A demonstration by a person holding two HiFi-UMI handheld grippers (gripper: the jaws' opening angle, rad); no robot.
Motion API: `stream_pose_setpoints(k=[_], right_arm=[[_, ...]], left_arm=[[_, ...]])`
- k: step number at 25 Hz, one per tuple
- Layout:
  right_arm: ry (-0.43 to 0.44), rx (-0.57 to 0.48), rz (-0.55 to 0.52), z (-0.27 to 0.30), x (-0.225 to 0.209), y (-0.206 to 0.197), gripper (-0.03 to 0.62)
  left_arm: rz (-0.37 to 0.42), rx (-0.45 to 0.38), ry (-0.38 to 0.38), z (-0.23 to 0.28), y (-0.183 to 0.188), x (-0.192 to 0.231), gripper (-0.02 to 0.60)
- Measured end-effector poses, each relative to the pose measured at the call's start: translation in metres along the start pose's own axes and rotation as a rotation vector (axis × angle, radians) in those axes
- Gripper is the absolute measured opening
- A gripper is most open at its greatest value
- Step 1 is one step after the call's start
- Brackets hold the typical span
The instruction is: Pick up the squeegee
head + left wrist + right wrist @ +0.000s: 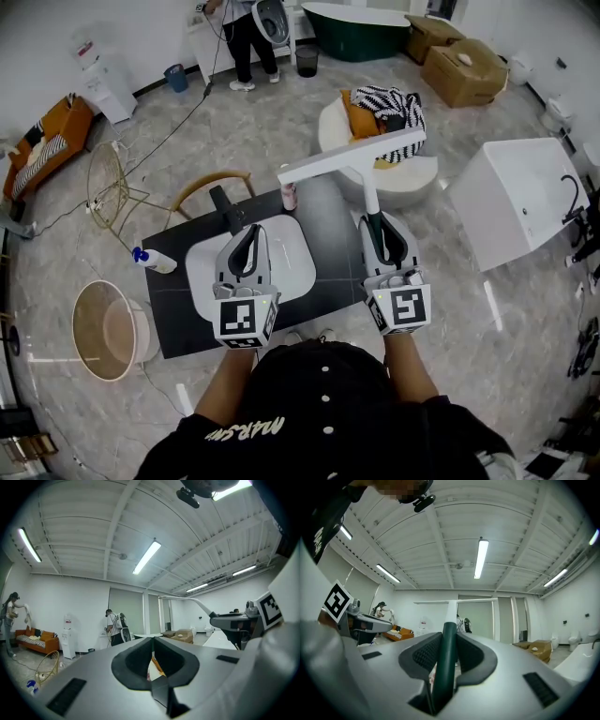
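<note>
Right gripper clamps squeegee; handle end hidden.

White basin on black table — spray bottle at its edge

Handle end of squeegee hidden inside right gripper; distant person cut off at the top edge.

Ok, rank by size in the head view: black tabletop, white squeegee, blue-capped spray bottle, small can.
1. Black rectangular tabletop.
2. White squeegee with dark green handle, held nearer the camera.
3. Blue-capped white spray bottle.
4. Small pink can.
</note>
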State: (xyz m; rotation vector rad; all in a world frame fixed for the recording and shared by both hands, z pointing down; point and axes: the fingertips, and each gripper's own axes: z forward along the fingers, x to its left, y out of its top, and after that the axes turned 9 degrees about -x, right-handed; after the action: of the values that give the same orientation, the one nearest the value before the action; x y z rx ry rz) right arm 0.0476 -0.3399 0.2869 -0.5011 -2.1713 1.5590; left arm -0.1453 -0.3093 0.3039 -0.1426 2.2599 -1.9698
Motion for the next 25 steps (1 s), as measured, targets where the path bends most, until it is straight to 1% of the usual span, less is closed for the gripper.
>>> stream_pose_setpoints(k=[11, 18, 25], right_arm=[[0.041, -0.005, 0.004, 0.010, 0.014, 0.002, 0.089], [0.049, 0.003, 0.013, 0.013, 0.022, 0.003, 0.089], [0.046, 0.005, 0.001, 0.014, 0.026, -0.001, 0.089]], left_arm=[[0.003, -0.008, 0.003, 0.000, 0.002, 0.008, 0.021], [-0.001, -0.006, 0.004, -0.003, 0.002, 0.011, 0.021], [0.000, -0.011, 0.001, -0.004, 0.003, 0.013, 0.021]])
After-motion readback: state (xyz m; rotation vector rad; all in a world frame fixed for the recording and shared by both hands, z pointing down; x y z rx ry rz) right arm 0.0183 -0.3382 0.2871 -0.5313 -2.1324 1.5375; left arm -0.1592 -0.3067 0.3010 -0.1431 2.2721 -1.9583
